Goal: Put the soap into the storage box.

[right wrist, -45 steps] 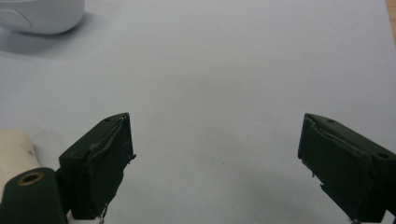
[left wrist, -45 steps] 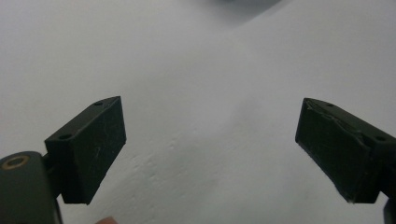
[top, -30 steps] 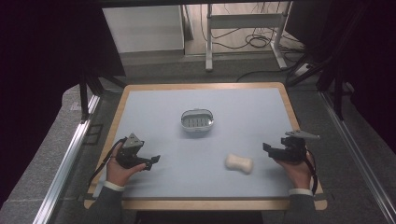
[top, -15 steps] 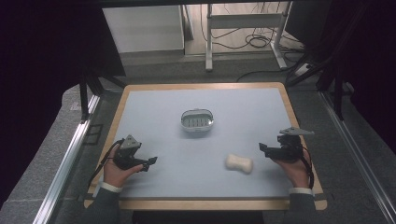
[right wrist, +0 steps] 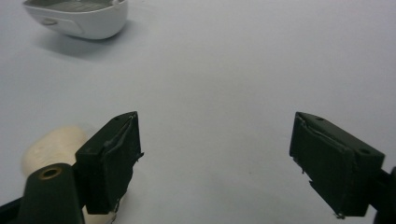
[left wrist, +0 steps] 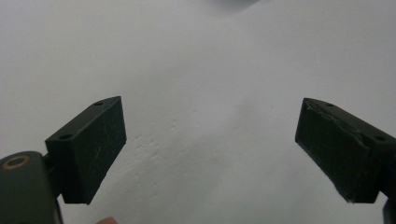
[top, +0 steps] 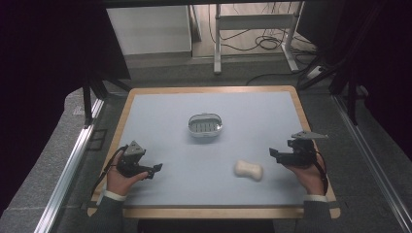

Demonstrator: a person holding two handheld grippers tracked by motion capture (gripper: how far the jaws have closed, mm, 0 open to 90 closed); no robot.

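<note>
We see a table (top: 145, 104) with a pale blue-grey top and wood rim. Beyond it: a white cabinet (top: 148, 29), a metal stand (top: 252, 22) and cables (top: 265, 43) on the grey floor (top: 48, 160). Left of the table runs a metal rail (top: 68, 170), another rail (top: 374, 165) on its right. Both sides are dark.

A table (top: 160, 111) with a pale blue-grey top and a light wooden rim carries two things. A cream, bone-shaped soap bar (top: 249, 170) lies on the surface just beside the right gripper (top: 276, 155), on the side its jaws point toward, and apart from them. A small white oval dish (top: 206, 125) with a slatted grey insert sits farther up the table, between the right gripper and the left gripper (top: 156, 168) and well beyond both.
</note>
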